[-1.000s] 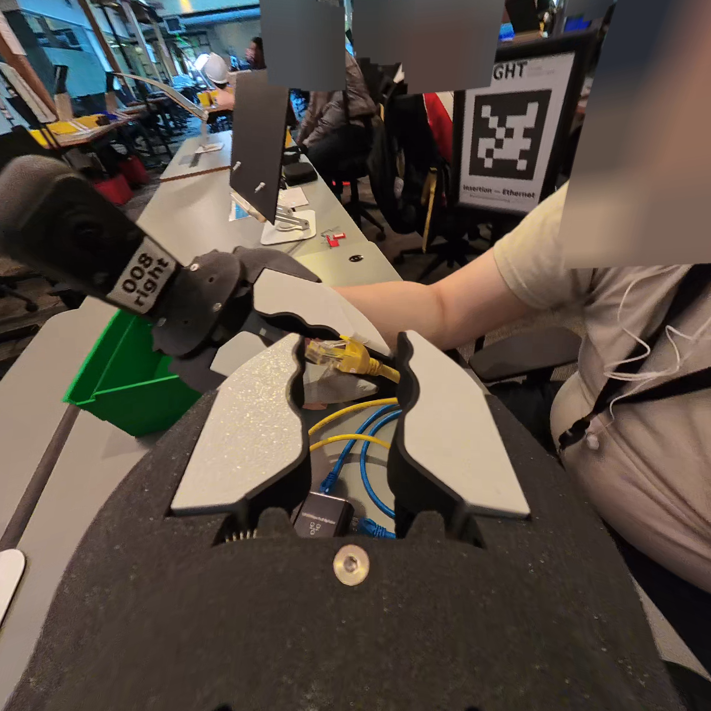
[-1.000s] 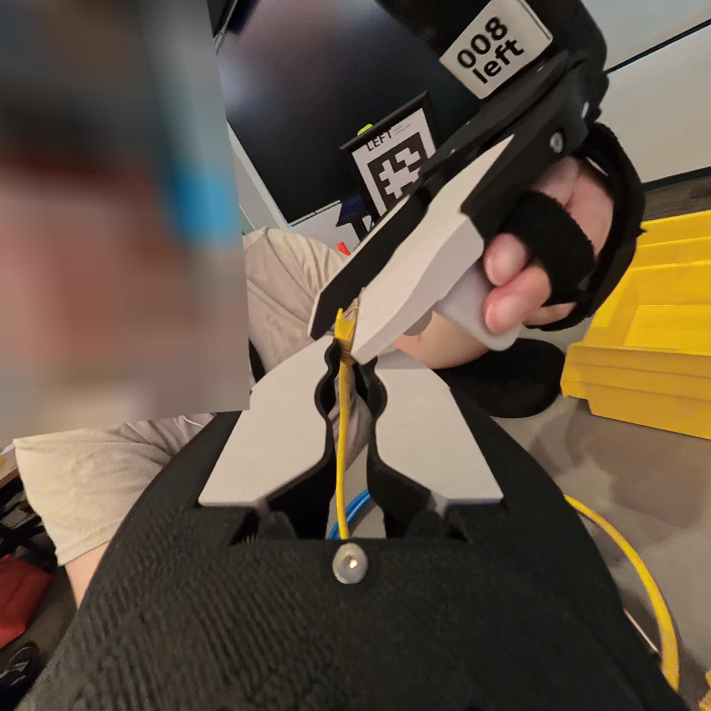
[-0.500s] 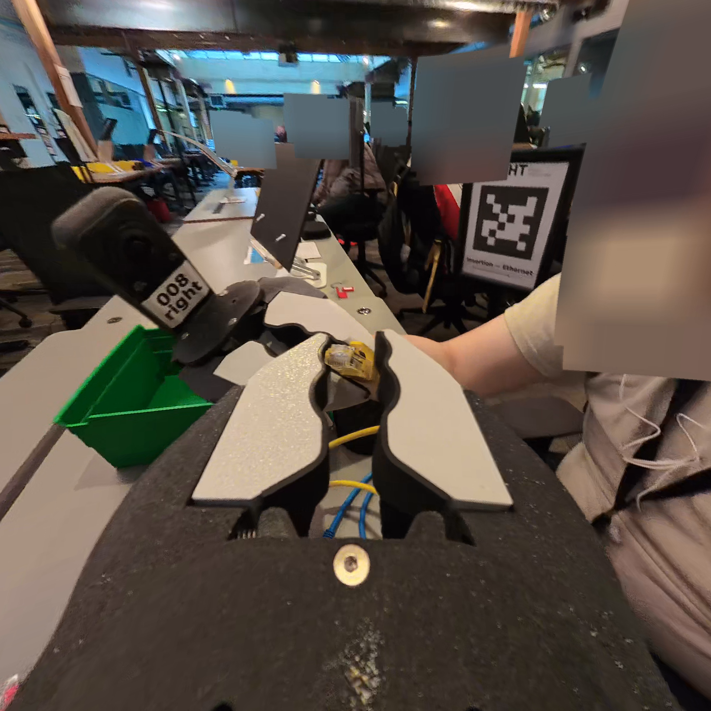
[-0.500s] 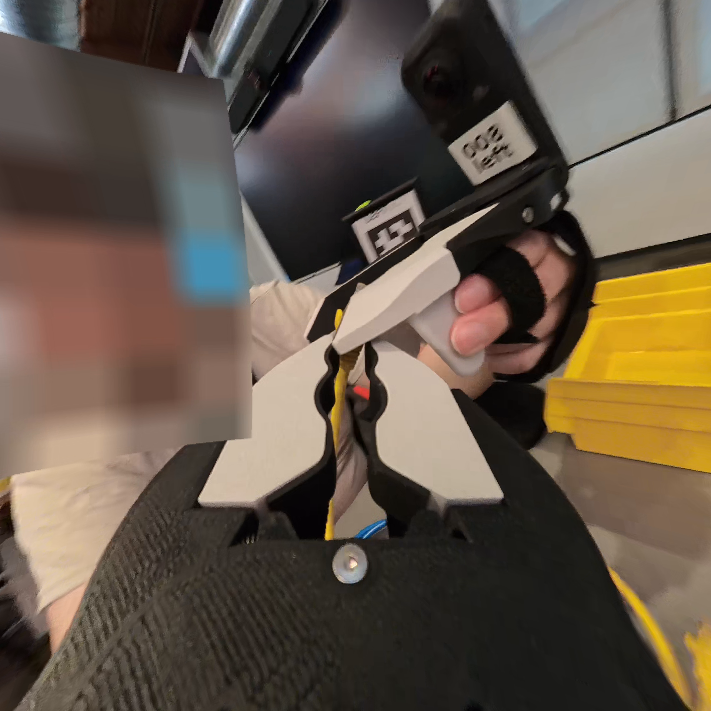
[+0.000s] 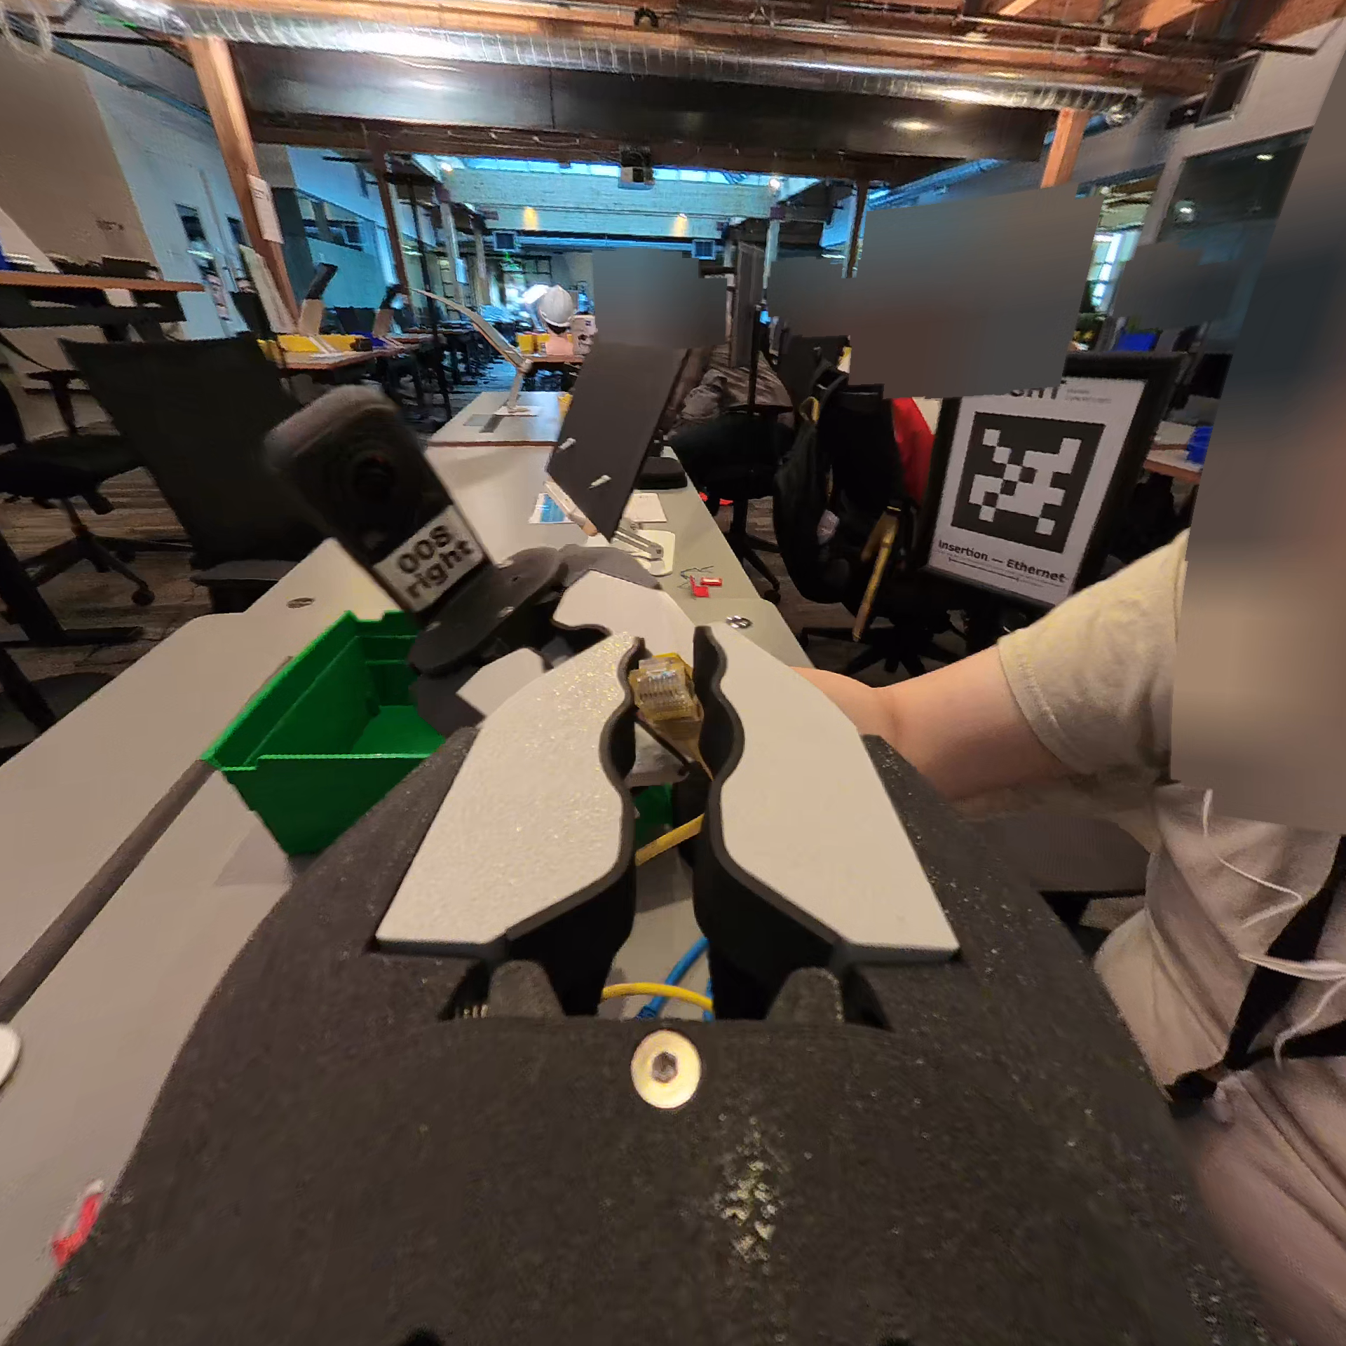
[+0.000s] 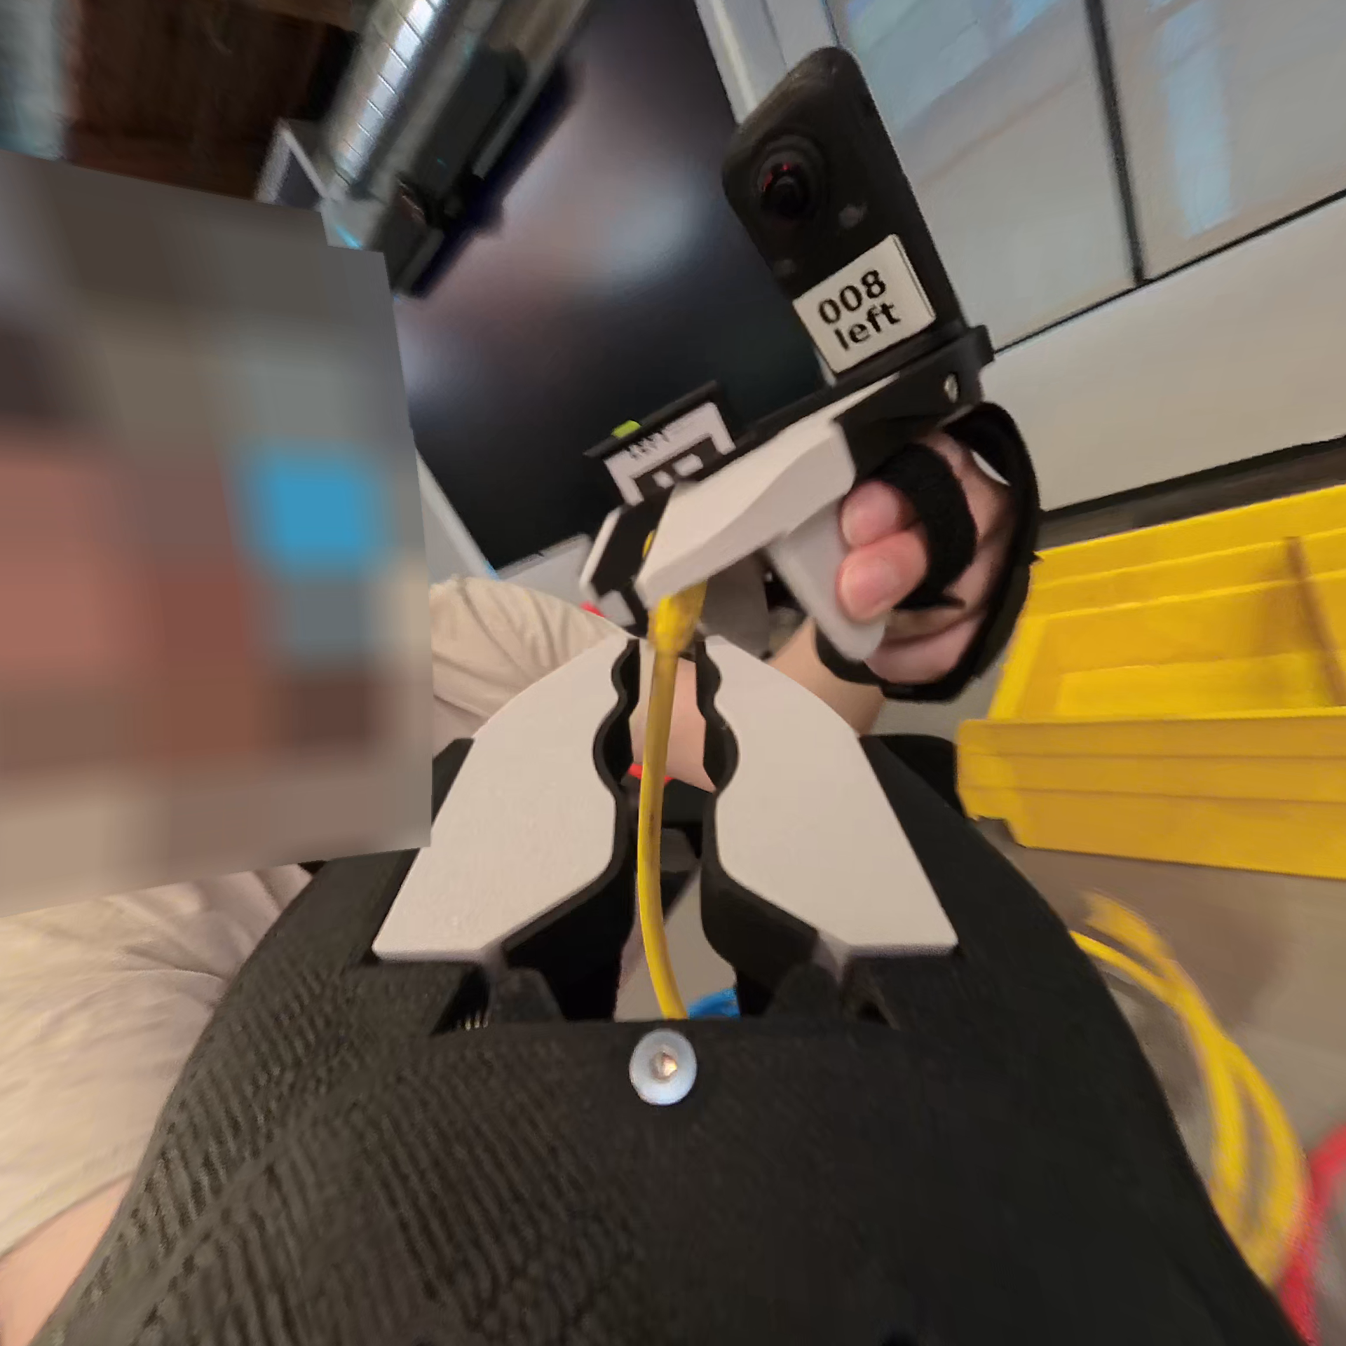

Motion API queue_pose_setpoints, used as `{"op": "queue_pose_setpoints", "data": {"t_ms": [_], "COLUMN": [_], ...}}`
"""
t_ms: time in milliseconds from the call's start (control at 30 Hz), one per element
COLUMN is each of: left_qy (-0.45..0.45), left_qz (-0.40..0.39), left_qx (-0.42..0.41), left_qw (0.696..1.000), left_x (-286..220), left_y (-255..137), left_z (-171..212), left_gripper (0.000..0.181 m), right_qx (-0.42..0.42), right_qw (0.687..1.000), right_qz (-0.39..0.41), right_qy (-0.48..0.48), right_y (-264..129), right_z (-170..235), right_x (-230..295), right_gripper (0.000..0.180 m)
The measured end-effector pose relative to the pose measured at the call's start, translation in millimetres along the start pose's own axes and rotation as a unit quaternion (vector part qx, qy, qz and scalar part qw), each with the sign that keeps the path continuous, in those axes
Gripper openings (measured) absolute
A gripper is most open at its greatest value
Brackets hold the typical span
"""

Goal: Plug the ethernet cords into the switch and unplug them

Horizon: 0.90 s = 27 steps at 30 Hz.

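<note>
While the left tool pinches the clear-tipped yellow ethernet plug well above the grey worktop, the plug's long axis runs forward along the fingers, contacts away from the camera, presumably for re-gripping. The right tool stands spread around the yellow cord, apparently not clamping it.

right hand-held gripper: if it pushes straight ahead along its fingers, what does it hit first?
Most likely the left hand-held gripper, which sits just past the right hand-held gripper's tips and pinches the plug end of the same yellow cable. Exact depth is unclear.
</note>
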<state>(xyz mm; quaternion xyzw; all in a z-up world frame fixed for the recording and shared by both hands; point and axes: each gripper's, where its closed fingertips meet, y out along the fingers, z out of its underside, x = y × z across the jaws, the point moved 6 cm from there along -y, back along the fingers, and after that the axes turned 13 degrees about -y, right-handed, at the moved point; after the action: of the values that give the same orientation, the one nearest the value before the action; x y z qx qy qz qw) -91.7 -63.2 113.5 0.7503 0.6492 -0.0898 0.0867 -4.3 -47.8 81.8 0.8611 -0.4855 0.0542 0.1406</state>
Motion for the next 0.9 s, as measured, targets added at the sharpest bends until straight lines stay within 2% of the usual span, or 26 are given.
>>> {"op": "queue_pose_setpoints", "data": {"t_ms": [67, 133, 233, 333, 400, 500, 533, 600, 767, 900], "left_qy": [-0.002, -0.008, -0.016, -0.017, -0.020, -0.014, -0.014, -0.001, 0.063, 0.080], "left_qz": [-0.032, -0.062, -0.098, -0.109, -0.108, -0.115, -0.128, -0.174, -0.234, -0.260], "left_qx": [-0.019, -0.037, -0.066, -0.094, -0.095, -0.093, -0.086, -0.067, 0.019, 0.051], "left_qw": [0.999, 0.997, 0.993, 0.989, 0.989, 0.989, 0.988, 0.982, 0.970, 0.961], "left_x": [4.3, 9.0, 15.4, 17.2, 17.1, 16.1, 16.3, 18.6, 12.9, 12.4], "left_y": [-6.1, -12.2, -18.8, -20.4, -18.9, -21.0, -23.9, -33.9, -45.0, -38.8], "left_z": [-6.2, -11.2, -17.3, -21.0, -21.1, -21.9, -22.7, -24.9, -18.3, -14.0], "left_gripper": [0.012, 0.012, 0.012, 0.012, 0.012, 0.012, 0.022, 0.037, 0.038, 0.038], "right_qx": [0.031, 0.049, 0.073, 0.145, 0.192, 0.192, 0.192, 0.210, 0.292, 0.322], "right_qw": [0.996, 0.980, 0.942, 0.899, 0.873, 0.873, 0.873, 0.852, 0.794, 0.764], "right_qz": [0.066, 0.135, 0.220, 0.288, 0.312, 0.328, 0.333, 0.350, 0.386, 0.398], "right_qy": [-0.051, -0.141, -0.243, -0.297, -0.322, -0.304, -0.300, -0.328, -0.367, -0.393], "right_y": [-3.1, -4.7, -3.3, 0.0, 2.7, 1.6, -1.2, -7.1, -11.9, -9.3], "right_z": [-2.4, -10.7, -23.2, -22.9, -19.3, -23.1, -24.6, -26.5, -27.0, -27.4], "right_x": [-4.3, -3.2, 3.2, 3.1, 1.2, 0.2, 0.3, 2.4, 10.1, 12.9], "right_gripper": [0.018, 0.018, 0.018, 0.018, 0.011, 0.008, 0.007, 0.007, 0.007, 0.007]}}
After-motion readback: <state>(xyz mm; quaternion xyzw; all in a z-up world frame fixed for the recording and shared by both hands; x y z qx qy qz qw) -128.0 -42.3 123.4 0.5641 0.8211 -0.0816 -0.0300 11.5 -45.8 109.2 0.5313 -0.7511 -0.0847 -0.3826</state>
